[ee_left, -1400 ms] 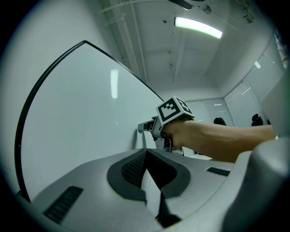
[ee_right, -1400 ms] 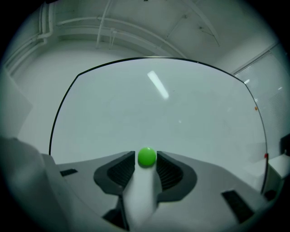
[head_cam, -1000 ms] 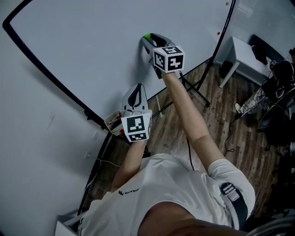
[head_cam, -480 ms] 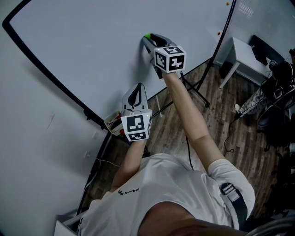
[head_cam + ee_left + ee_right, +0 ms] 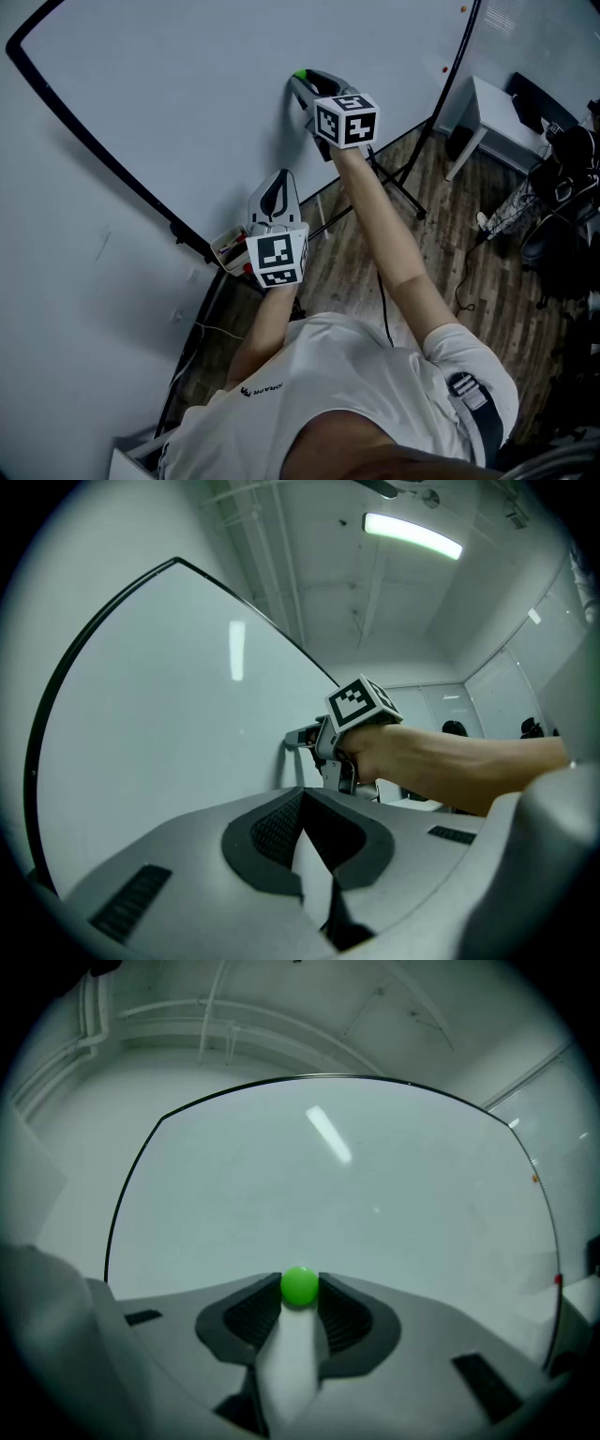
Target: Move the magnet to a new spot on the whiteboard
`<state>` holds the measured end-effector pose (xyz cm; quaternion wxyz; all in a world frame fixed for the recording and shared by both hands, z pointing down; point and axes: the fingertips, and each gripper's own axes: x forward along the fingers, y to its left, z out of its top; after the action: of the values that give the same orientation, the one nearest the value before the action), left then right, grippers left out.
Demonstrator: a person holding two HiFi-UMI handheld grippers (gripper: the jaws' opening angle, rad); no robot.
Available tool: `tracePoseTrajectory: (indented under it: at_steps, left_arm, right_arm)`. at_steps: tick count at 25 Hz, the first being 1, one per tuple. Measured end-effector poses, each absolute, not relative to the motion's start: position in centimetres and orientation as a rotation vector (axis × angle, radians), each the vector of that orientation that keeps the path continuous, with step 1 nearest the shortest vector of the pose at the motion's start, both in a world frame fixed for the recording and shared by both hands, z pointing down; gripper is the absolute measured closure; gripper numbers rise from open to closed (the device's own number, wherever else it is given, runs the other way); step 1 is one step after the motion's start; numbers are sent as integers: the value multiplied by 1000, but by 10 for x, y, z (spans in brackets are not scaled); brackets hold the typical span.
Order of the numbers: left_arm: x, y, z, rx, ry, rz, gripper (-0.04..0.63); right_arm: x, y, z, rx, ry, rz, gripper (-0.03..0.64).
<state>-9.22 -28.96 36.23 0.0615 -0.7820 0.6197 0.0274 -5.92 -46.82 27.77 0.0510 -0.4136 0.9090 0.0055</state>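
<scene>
The jaws of the right gripper (image 5: 305, 82) have just been closing, and a small green ball magnet (image 5: 300, 1285) sits between their tips. The dark ribbed pads (image 5: 251, 1314) meet it on both sides, so the magnet is grasped. Directly ahead of these jaws is the whiteboard (image 5: 328, 1194); the magnet is at its surface, and in the head view the jaw tips meet the board with the green ball at their very end. The board's black frame (image 5: 127, 1199) curves around well outside the jaws on every side. Far to the right of the jaws, near that frame, are a small red dot (image 5: 557, 1280) and, above it, a small orange dot (image 5: 534, 1177); what they are cannot be told.

The left gripper (image 5: 302, 794) is clenched on nothing, its pads coming together at the tips. Ahead of and above its jaws, the right hand (image 5: 380, 752) reaches to the whiteboard, with its marker cube (image 5: 361, 702) on top. In the head view the left gripper is lower and nearer the person than the right one, with its own marker cube (image 5: 277, 258) behind the jaws. Just left of the left gripper, a small tray (image 5: 229, 248) holding a few small items hangs at the board's lower frame.
</scene>
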Motion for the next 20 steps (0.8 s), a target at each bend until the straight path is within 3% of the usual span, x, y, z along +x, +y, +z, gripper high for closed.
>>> tracePoseTrajectory:
  at_steps: [20]
  left_arm:
    - [-93,-279,359,-2357,1888,128,592]
  right_arm:
    - [-50,-431,270,-1231,2745,66,486]
